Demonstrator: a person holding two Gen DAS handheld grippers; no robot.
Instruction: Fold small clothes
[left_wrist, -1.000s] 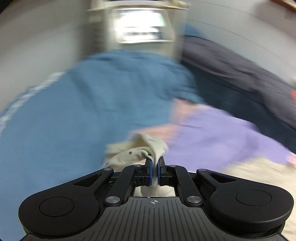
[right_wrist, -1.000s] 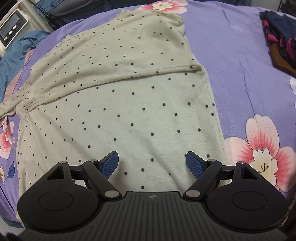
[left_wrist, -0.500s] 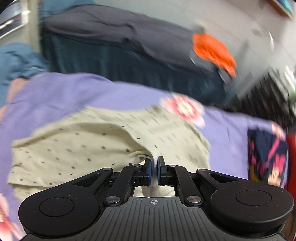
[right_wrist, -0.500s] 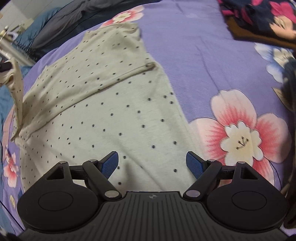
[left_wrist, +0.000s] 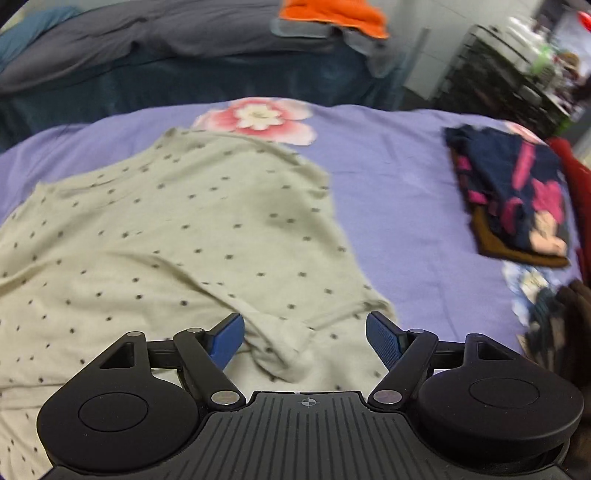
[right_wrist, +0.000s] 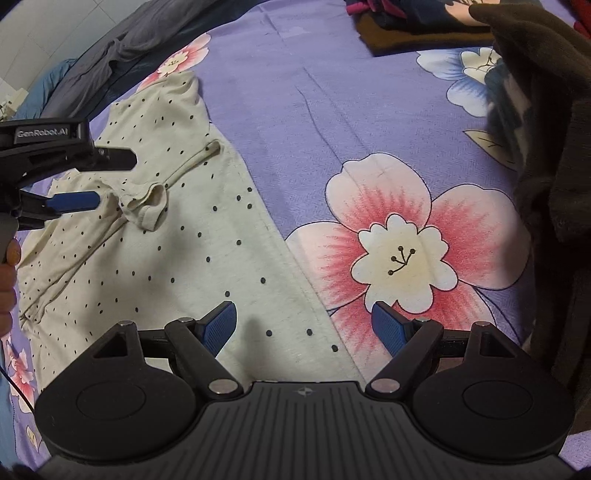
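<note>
Sleeve (left_wrist: 284, 354) now free of left tool (left_wrist: 304, 338)

Purple bedsheet (left_wrist: 399, 192) with big pink-and-white flower prints (right_wrist: 399, 254) as work surface. Behind it, dark blue bed (left_wrist: 184, 85) topped by rumpled grey duvet (left_wrist: 147, 40), orange cloth (left_wrist: 332, 14) at far end. Pale wall (left_wrist: 417, 48) beyond. Black wire rack (left_wrist: 509, 74) at right, cluttered, blurred. Folded dark clothes stack (left_wrist: 513, 195) on sheet at right. Soft, even indoor light.
</note>
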